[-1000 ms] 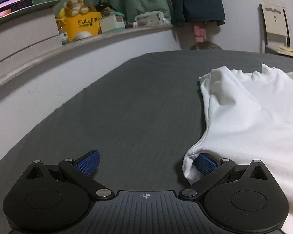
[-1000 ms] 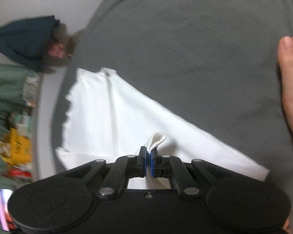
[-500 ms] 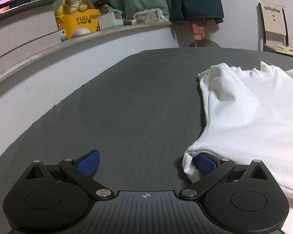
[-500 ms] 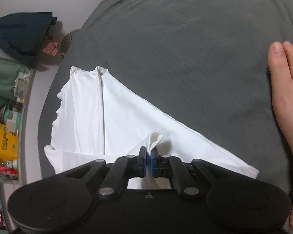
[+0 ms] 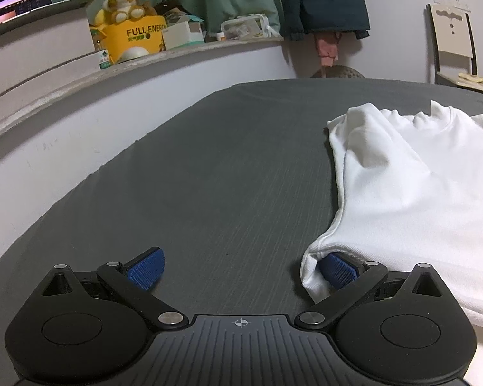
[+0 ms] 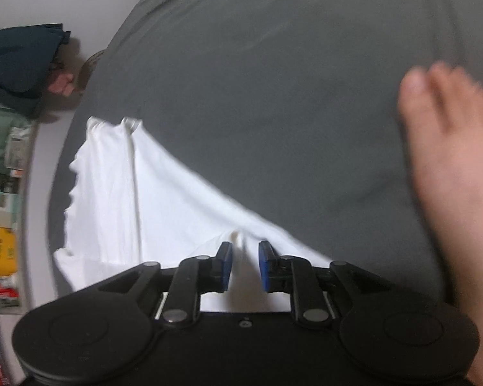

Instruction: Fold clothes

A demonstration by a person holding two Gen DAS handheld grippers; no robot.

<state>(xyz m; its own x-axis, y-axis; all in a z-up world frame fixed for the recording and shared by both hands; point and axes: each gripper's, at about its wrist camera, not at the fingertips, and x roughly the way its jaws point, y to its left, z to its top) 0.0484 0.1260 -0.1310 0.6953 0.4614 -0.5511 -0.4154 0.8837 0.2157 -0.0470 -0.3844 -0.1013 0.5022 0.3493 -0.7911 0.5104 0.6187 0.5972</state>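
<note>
Fingers of the left gripper (image 5: 241,270) are spread wide and hold nothing; its right pad (image 5: 337,270) is tucked under the near corner of the white shirt (image 5: 412,193), which spreads ahead and to the right over the grey bed (image 5: 209,173). The right gripper (image 6: 244,265) is partly open, a raised pucker of shirt (image 6: 112,193) loose between its pads. A bare foot (image 6: 457,173) lies to its right.

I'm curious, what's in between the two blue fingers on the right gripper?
White shirt cloth lies in the gap of the open right gripper, seen in the right wrist view.
</note>
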